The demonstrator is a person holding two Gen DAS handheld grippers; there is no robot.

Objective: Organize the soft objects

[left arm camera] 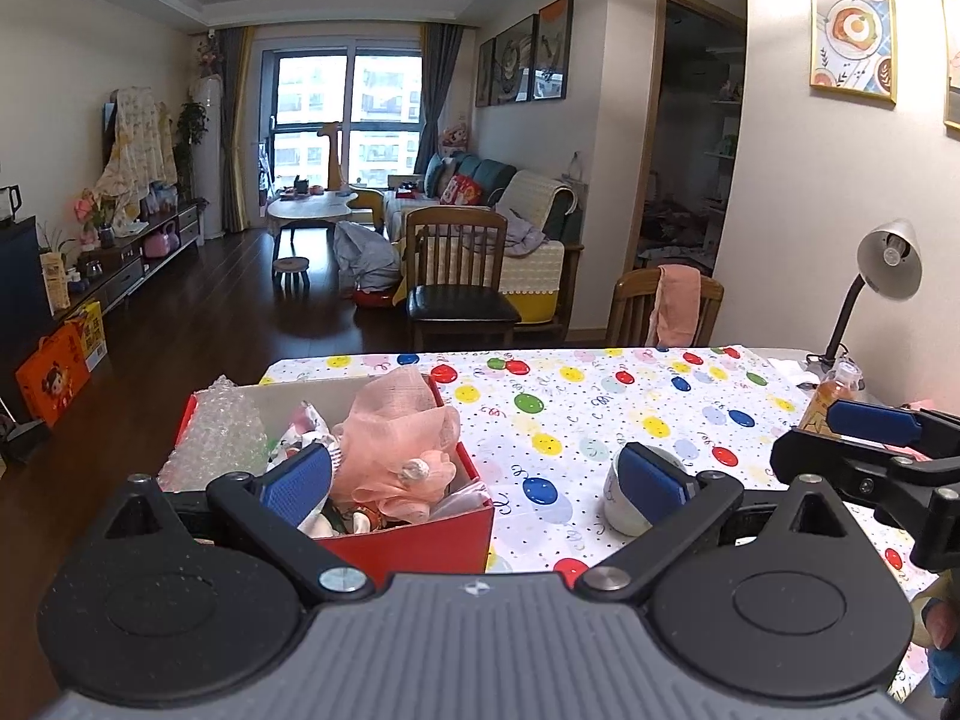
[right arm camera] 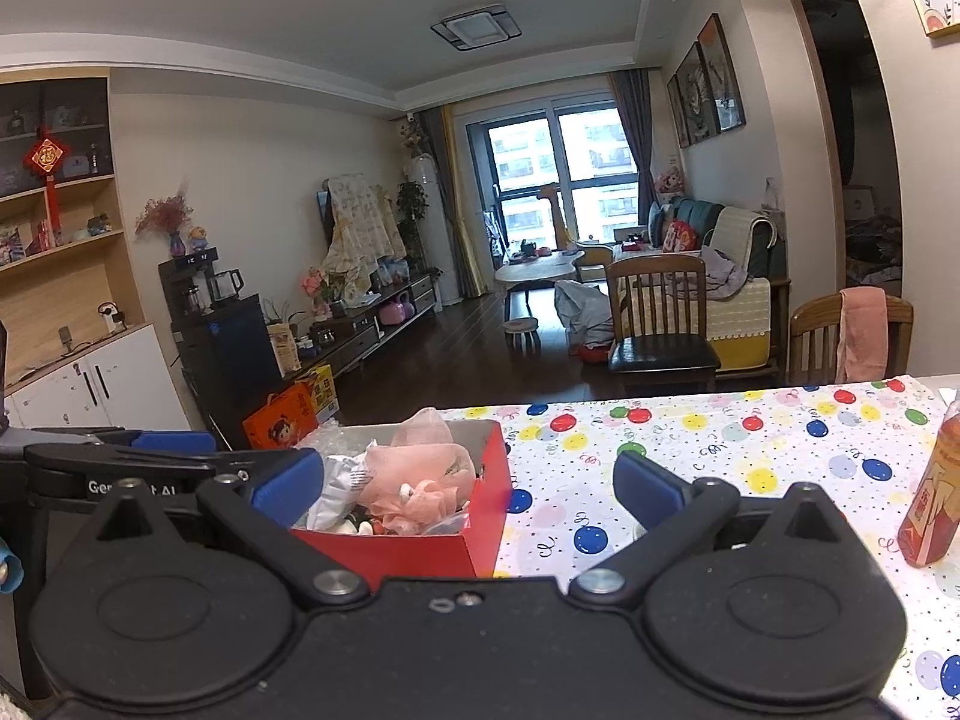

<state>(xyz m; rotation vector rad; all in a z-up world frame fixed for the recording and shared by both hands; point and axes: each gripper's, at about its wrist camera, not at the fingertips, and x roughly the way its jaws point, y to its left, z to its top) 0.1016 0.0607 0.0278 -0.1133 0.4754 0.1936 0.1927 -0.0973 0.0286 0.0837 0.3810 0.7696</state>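
Two grippers hover over a table [left arm camera: 600,414] with a balloon-print cloth. Partial white lettering, "Ge… AI", shows on the left gripper [left arm camera: 474,483] in the right wrist view; the label on the bottle [right arm camera: 933,498] is unreadable. A red box [left arm camera: 420,534] at the table's left edge holds a pink mesh puff [left arm camera: 396,438], bubble wrap [left arm camera: 219,438] and crumpled packets. A white cup [left arm camera: 624,495] sits just behind the left gripper's right finger. The right gripper [right arm camera: 471,492], like the left, has its jaws wide apart and holds nothing.

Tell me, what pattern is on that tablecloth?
Colourful balloons on white tablecloth, clearest in the left wrist view.
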